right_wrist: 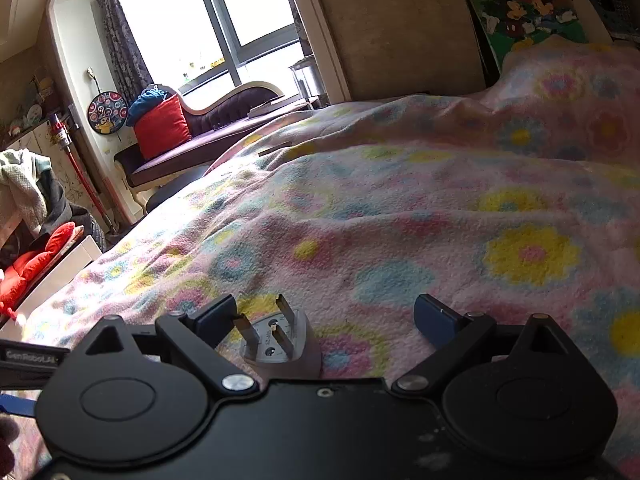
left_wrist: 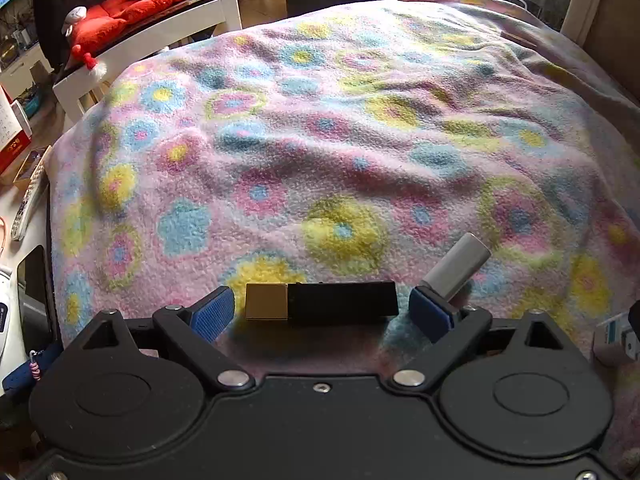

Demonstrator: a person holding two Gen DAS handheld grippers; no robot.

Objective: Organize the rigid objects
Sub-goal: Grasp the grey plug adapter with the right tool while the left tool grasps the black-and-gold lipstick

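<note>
Here, in the left wrist view, the left claw (left_wrist: 322, 312) stands wide open at the bottom centre of the frame, its blue-padded fingers (left_wrist: 212, 312) spread apart over a fleece blanket (left_wrist: 320, 140) printed with pink, blue and yellow flowers. Between the fingers lies a black bar with a gold end (left_wrist: 320, 302), set crosswise on the blanket and touching neither pad. Just beyond the right-hand finger, in the lower right of the frame, a grey cylinder (left_wrist: 458, 266) rests tilted on the blanket, its near end just beside that finger's tip. At the far right edge, low down, part of a white and blue item (left_wrist: 614, 338) shows, too cropped to identify. A red cushion (left_wrist: 136, 4) sits on a white chair in the upper left.

In the right wrist view, the right claw (right_wrist: 324, 320) is likewise open at the bottom centre, nothing gripped. A white plug adapter (right_wrist: 280, 340) sits between its fingers, nearer the left-hand one, prongs pointing up and away, resting on the same flowered blanket. A window (right_wrist: 224, 20) fills the upper left, with a red pillow (right_wrist: 162, 126) on a dark chaise below it, and a cartoon picture (right_wrist: 524, 4) stands in the upper right.
</note>
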